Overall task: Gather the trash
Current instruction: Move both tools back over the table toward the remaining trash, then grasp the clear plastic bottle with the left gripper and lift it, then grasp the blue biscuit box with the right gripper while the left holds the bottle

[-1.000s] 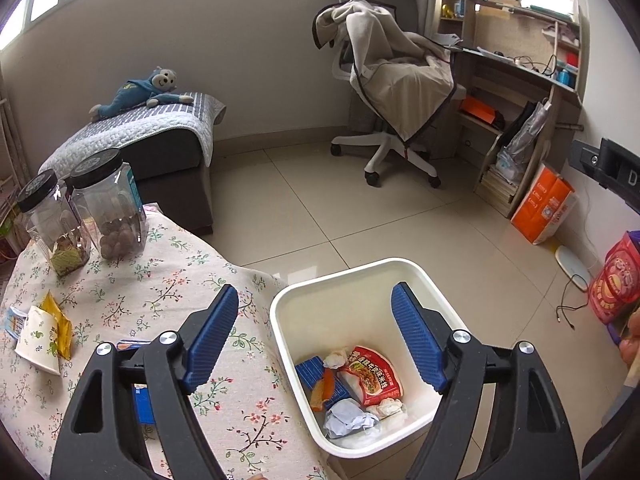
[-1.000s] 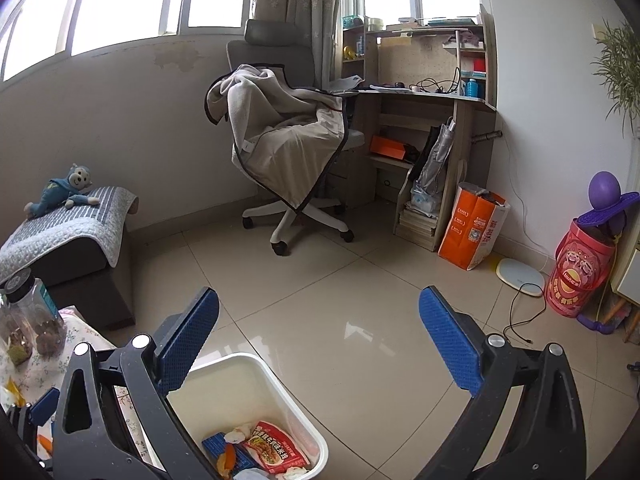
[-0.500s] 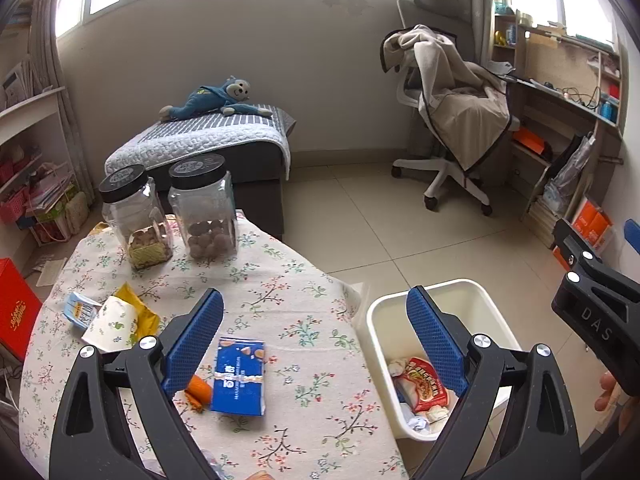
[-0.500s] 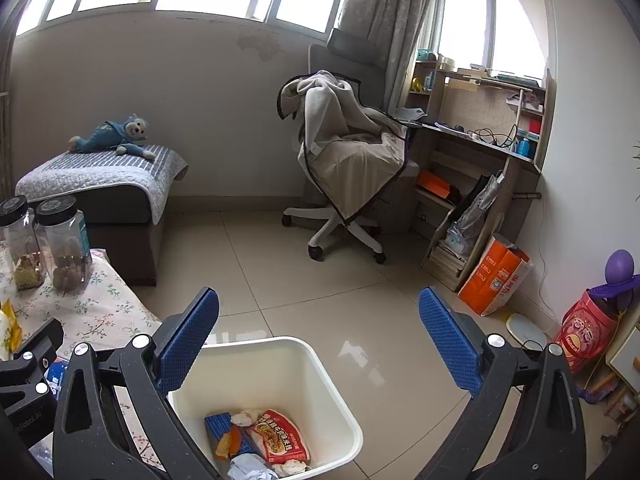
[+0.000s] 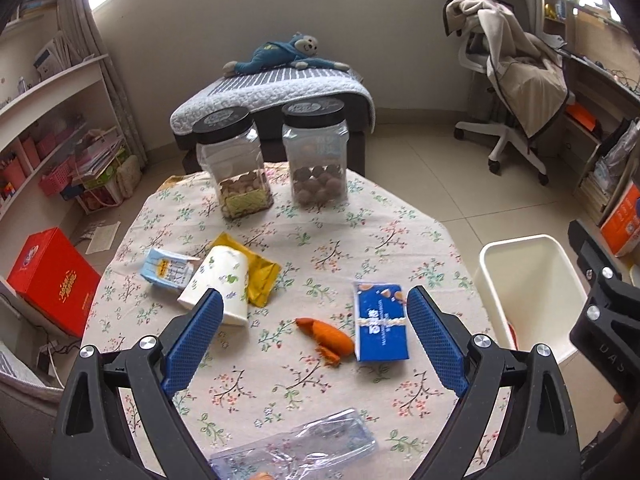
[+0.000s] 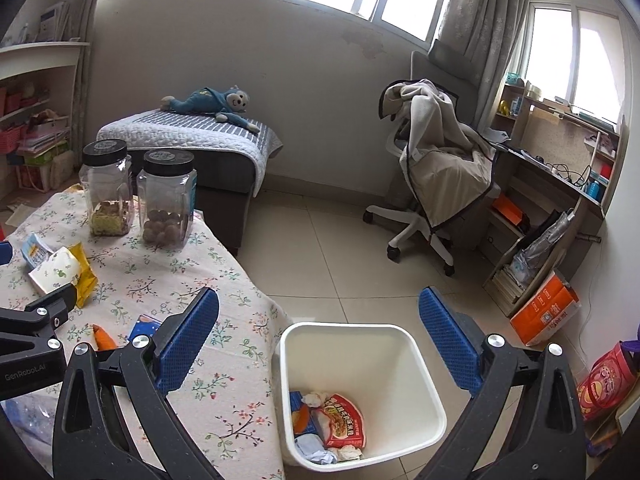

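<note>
My left gripper (image 5: 312, 308) hangs open over the flowered table (image 5: 280, 224), with nothing between its pads. Below it lie an orange wrapper (image 5: 328, 336) and a blue box (image 5: 380, 320). Further left lie a tipped paper cup (image 5: 220, 280), a yellow packet (image 5: 262, 276) and a light blue carton (image 5: 168, 272). A clear plastic wrapper (image 5: 304, 448) lies at the near edge. My right gripper (image 6: 318, 308) stands open and empty above the white bin (image 6: 400, 328), which holds a red wrapper (image 6: 344, 420) and crumpled paper.
Two black-lidded jars (image 5: 236, 164) (image 5: 316, 152) stand at the table's far side. The bin (image 5: 532, 248) sits on the floor right of the table. Beyond are a low bed (image 6: 192, 136), a draped office chair (image 6: 436, 172), a desk and a red box (image 5: 52, 280).
The left view swung from the bin across to the table top, and its jaws spread a little wider. The right gripper swung left and rolled level, staying open above the bin.
</note>
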A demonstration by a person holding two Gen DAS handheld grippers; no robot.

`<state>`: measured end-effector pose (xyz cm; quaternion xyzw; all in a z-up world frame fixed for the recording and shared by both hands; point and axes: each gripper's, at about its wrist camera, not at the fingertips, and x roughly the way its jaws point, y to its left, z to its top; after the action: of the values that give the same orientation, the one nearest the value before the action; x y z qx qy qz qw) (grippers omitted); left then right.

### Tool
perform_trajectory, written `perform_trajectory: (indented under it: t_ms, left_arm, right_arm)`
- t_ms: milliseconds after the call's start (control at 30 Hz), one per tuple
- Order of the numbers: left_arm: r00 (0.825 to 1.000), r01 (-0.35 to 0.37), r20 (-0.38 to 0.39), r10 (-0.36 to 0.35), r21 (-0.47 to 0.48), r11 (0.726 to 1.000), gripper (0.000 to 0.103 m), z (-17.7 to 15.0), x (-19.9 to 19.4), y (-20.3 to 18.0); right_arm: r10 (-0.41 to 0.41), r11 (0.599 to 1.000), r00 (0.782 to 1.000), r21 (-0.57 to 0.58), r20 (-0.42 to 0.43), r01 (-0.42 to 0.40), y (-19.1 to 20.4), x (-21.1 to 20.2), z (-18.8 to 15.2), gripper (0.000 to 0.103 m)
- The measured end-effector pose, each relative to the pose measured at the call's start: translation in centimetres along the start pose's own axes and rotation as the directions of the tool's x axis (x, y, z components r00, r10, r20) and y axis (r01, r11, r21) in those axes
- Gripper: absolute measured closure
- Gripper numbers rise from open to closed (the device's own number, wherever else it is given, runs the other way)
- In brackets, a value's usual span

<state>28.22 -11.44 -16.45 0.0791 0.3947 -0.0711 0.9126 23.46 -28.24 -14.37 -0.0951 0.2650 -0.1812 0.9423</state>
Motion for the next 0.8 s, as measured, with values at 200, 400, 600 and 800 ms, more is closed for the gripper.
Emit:
perform_trajectory:
  t_ms: [200,400,600,800]
  left_arm:
    - [0.935,0.131,-0.344,-0.085,0.112,0.985,0.013,-3.6,4.1,3.3]
    - [0.855,0.284,-0.512,-0.084,0.325,0.902,0.013,-9.5,6.0,0.2]
    - [0.852,0.351,-0.523,-0.030,0.528,0.773,0.013,-12.5,6.3,-4.5]
    - [0.821,0.397,-0.567,-0.071,0.477,0.785,0.048,-12.9,6.7,-3.8]
  right_arm:
    - [0.061,0.998,0.994,0.034,-0.090,-0.058,1.1,1.5,0.7,0.007]
    - [0.106,0.993,0.969,0.072,-0.222,-0.092,1.9,4.5,0.1,0.007]
    - [0.148,0.983,0.933,0.154,-0.327,-0.102,1.0,7.0,-0.8,0.007]
    - [0.186,0.972,0.896,0.212,-0.402,-0.106,1.0,9.3,-1.5,0.007]
